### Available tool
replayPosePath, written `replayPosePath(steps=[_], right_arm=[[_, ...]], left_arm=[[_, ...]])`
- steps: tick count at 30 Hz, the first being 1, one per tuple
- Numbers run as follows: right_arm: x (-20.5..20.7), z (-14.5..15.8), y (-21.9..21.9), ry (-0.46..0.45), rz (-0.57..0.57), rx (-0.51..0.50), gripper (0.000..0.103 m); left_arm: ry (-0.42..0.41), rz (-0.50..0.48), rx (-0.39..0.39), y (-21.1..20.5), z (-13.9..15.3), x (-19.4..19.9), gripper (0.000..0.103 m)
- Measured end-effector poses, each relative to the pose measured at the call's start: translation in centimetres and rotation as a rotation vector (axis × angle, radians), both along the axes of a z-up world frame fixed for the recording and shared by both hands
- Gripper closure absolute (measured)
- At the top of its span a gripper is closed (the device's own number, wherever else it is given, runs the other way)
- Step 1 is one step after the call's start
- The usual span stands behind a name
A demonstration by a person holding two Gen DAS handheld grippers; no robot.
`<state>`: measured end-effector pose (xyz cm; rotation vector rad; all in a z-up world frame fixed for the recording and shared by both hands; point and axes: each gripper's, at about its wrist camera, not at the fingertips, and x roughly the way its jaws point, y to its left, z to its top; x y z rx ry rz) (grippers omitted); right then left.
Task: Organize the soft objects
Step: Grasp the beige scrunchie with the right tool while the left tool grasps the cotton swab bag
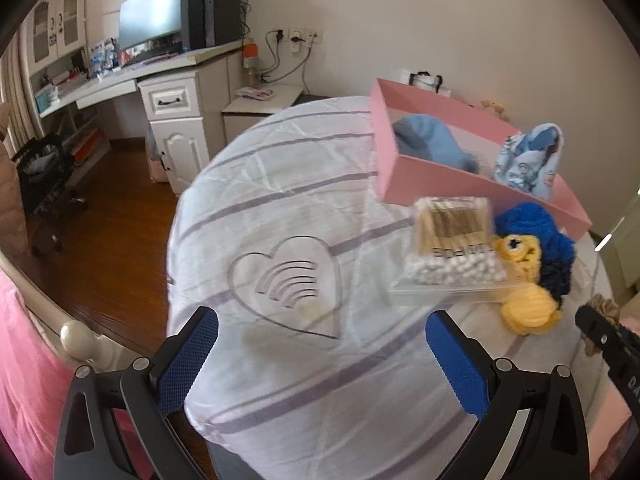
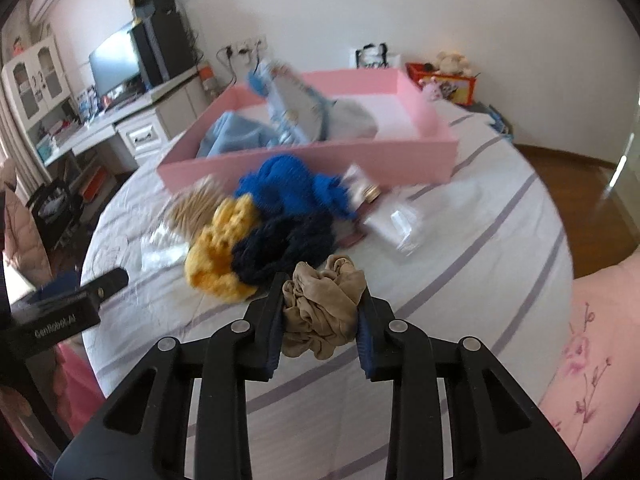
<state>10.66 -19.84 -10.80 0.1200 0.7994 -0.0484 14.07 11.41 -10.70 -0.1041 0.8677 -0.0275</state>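
The right gripper [image 2: 320,312] pinches a beige scrunchie [image 2: 320,312] just above the striped bedsheet [image 2: 480,264], near the yarn pile [image 2: 276,224] and pink box [image 2: 320,156]. The left gripper [image 1: 320,360] hovers wide, empty.

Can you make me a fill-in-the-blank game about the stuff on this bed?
1. The right gripper is squeezing a beige ____.
2. The blue knit hat lies inside the ____ box.
3. The left gripper holds ____.
4. The cotton swab box leans against a ____ crocheted toy.

Missing words: scrunchie; pink; nothing; yellow
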Motion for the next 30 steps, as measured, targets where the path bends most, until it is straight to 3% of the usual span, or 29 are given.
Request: replayPosePath(steps=[4,14,22,30], right_arm=[[-0.2,1.5,-0.7,-0.053,-0.049,-0.050,0.075],[1.8,2.8,-3.5,-0.109,-0.088,-0.063,0.075],[4.0,2.2,-4.8,-0.094,-0.091,-0.039,0.074],[5.3,1.3,-4.8,-0.073,-0.066,-0.032,0.074]], left_arm=[[0.000,-0.020,-0.023,-1.0,1.0,0.2,0.000],[-0.014,-0.039,-0.011,-4.4,3.3,2.5,0.001],[0.027,-0.093,0.003,-7.3,2.7,5.8,0.000],[0.051,-0.054,-0.005,-7.3,1.5,8.0,0.001]])
